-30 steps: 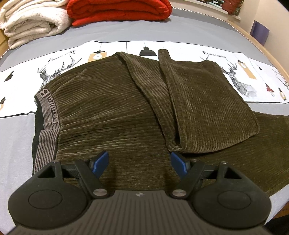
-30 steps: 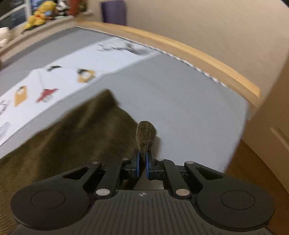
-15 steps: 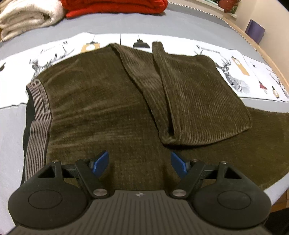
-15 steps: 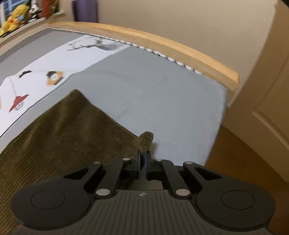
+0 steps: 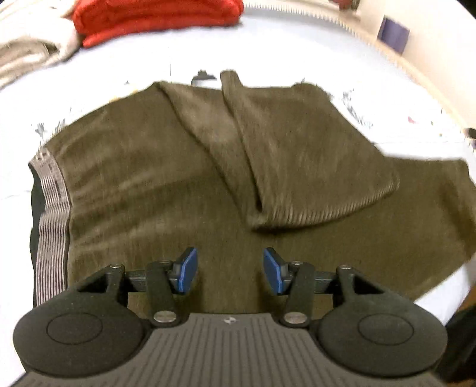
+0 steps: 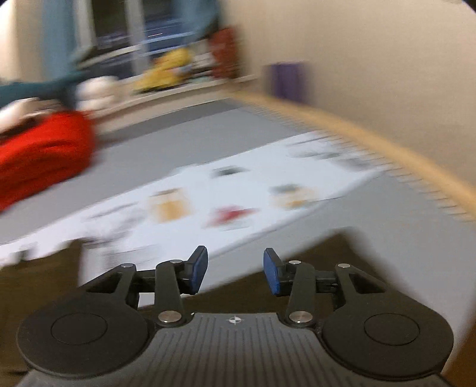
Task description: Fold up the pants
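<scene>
Your left tongs [image 5: 229, 269] are hovering low over the near edge of the pants [image 5: 166, 190], blue pads apart with nothing pinched between them; the jaws have just been narrowing, which reads as you lining up a pinch on the cloth below. Your right tongs [image 6: 235, 269] are released too: the jaws have just been opening, no fabric is sitting between the pads, and the view is smearing with motion, so you appear to be swinging that hand off after letting go.

The pants are lying flat on the bed [image 5: 291, 44], filling the middle of the left wrist view. The striped waistband [image 5: 52, 214] is sitting at the left edge of the frame, and the long axis is running left to right from there toward the legs. One folded leg panel [image 5: 309, 154] is lying doubled back on top, right of centre, its fold edge slanting toward the lower right. It is placed that way, I judge, to shorten the length before the next fold.

In the right wrist view a corner of the pants [image 6: 342, 262] is showing at the lower right. A red blanket [image 5: 157, 18] is lying at the top of the left view, well apart.
</scene>
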A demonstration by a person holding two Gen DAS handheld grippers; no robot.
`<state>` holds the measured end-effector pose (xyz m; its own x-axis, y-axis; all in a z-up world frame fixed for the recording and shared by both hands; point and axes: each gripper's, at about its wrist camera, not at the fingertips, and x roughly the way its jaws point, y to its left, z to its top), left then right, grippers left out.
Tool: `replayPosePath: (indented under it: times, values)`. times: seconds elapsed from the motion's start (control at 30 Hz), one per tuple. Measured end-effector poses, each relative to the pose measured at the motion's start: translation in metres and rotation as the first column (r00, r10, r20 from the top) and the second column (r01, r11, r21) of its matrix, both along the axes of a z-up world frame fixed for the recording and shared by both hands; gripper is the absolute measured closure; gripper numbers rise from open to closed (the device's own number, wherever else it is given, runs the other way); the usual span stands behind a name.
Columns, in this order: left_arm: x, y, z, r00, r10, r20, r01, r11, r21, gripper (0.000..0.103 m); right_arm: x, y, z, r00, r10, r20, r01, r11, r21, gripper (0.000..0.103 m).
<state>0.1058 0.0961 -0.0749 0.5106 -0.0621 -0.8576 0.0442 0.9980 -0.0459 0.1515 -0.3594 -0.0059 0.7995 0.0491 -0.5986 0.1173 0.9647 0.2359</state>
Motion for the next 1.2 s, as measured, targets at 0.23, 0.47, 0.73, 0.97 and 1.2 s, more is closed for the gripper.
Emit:
replayPosePath:
  times: [0.23,0.47,0.73,0.97,1.2]
  values:
    - [0.011,-0.014,0.006,0.999,-0.009,0.052,0.008,1.0,0.024,0.05,0.065,0.096,-0.018,0.961,0.267,-0.071,-0.255,0.956,0.142,0.06]
    - [0.021,-0.016,0.003,0.999,0.004,0.054,-0.004,1.0,0.01,0.051,0.137,0.136,-0.05,0.937,0.323,-0.13,-0.284,0.926,0.25,0.06]
    - [0.034,-0.023,-0.003,0.999,-0.006,0.036,0.006,1.0,-0.002,0.051,0.199,0.162,-0.118,0.92,0.324,-0.22,-0.241,0.912,0.333,0.06]
    - [0.045,-0.018,-0.005,1.0,0.014,0.028,-0.014,1.0,-0.015,0.051,0.218,0.168,-0.118,0.922,0.339,-0.188,-0.255,0.897,0.362,0.092]
    - [0.054,-0.009,0.002,0.998,0.035,0.049,-0.034,0.999,-0.037,0.051,0.203,0.153,-0.064,0.924,0.382,0.003,-0.352,0.849,0.395,0.094]
